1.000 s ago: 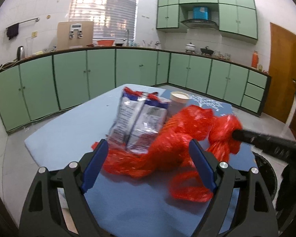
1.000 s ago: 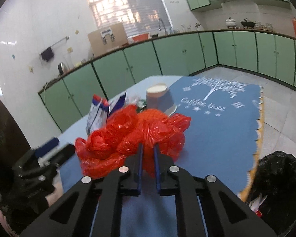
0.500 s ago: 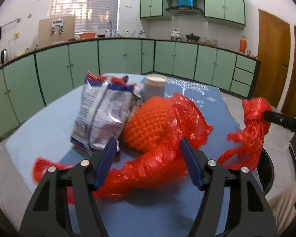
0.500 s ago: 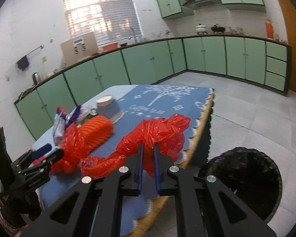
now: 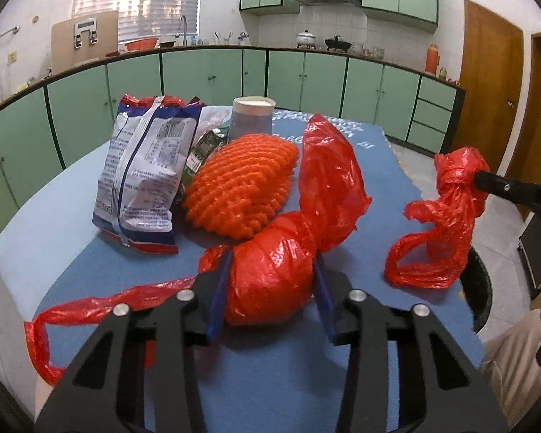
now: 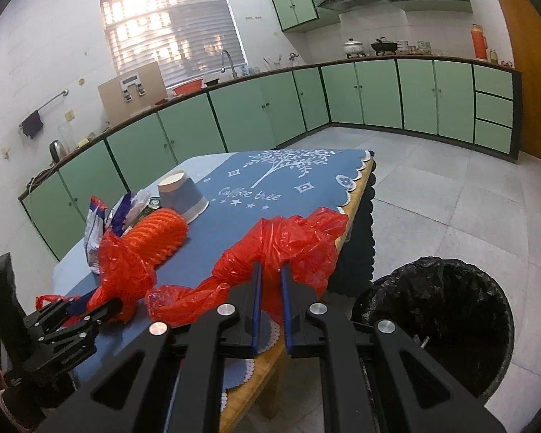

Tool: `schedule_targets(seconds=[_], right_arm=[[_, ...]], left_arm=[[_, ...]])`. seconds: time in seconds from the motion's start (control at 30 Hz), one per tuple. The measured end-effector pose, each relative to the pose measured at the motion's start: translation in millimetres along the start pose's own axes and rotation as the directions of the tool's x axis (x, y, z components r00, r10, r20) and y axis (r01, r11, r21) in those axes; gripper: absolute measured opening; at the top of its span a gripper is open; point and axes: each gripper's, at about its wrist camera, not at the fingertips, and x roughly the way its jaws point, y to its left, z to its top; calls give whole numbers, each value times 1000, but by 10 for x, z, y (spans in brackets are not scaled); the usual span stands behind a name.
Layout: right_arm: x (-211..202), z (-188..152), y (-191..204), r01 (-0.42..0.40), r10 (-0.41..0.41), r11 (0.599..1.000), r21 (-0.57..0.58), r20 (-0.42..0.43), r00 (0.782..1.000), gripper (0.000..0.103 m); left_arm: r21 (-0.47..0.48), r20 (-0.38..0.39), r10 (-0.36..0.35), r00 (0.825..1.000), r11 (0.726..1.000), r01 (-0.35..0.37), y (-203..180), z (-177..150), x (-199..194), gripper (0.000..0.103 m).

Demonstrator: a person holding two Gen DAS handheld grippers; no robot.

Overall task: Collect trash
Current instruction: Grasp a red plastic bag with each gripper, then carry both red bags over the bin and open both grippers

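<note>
My left gripper [image 5: 270, 281] is shut on a bunched red plastic bag [image 5: 274, 274] lying on the blue tablecloth [image 5: 270, 379]; it also shows in the right wrist view [image 6: 126, 263]. My right gripper [image 6: 269, 274] is shut on a second red plastic bag [image 6: 288, 241] and holds it at the table's right edge, near the black-lined trash bin [image 6: 440, 310]. That bag hangs at the right in the left wrist view [image 5: 443, 223]. An orange foam net [image 5: 241, 184], a white-and-blue snack packet [image 5: 144, 173] and a paper cup [image 5: 252, 117] stand behind.
Green kitchen cabinets [image 6: 360, 93] run along the walls. Tiled floor [image 6: 451, 198] lies to the right of the table. A brown door [image 5: 490, 86] is at the far right. The bin's rim shows at the table's right edge [image 5: 481, 288].
My right gripper pulled its red bag right, off toward the table edge over the bin side. My left gripper moved in and closed on the other red bag.
</note>
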Motion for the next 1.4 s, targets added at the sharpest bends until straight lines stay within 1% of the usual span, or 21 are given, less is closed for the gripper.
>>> schedule_targets(seconds=[0.17,0.27,0.37,0.43,0.5,0.63,0.73,0.83,0.93,1.03,1.1,1.2,1.3,1.4], right_arm=[[-129,17,-91,27,-27,1000,6,25,999,10],[-238,34,-195,57,-58,998,14,42,997,10],[-333,23,-365,102,-104,994,28,50,993,10],[-384,9,-518,135,-137,990,45,50,989,10],[-441,-7,-704,173,-176,983,64,49,983,10],[-505,-33,-1056,241,-246,966,97,43,968,10],[-524,-79,-1343,284,-291,949,138,33,956,10],[-498,-147,-1611,318,-325,932,173,10,946,10],[-425,-210,-1872,357,-358,914,191,-29,933,10],[-343,-276,-2109,378,-373,901,214,-66,926,10],[-286,-323,-2237,394,-384,891,225,-88,919,10],[-260,-352,-2383,397,-385,884,246,-99,918,10],[-231,-340,-2455,411,-397,880,238,-106,912,10],[-177,-368,-2528,415,-395,876,246,-127,910,10]], left_arm=[[-19,44,-48,998,999,49,-97,41,-191,35],[-14,68,-100,993,995,101,-246,116,-260,34],[-10,74,-162,984,987,163,-450,196,-225,34],[-6,72,-207,976,978,208,-627,260,-152,34],[1,74,-257,964,966,258,-843,340,-56,34],[21,66,-329,942,944,328,-1241,421,161,34],[34,51,-365,930,931,364,-1571,473,369,34],[28,7,-403,915,915,403,-1922,524,691,34],[11,-43,-430,902,902,431,-2213,516,995,34],[10,-95,-447,889,893,450,-2498,481,1301,34],[27,-115,-446,887,892,452,-2620,440,1455,34],[71,-140,-435,890,892,447,-2818,382,1651,36],[80,-161,-428,889,893,444,-2938,364,1827,36],[89,-173,-420,891,894,439,-3016,345,1920,37]])
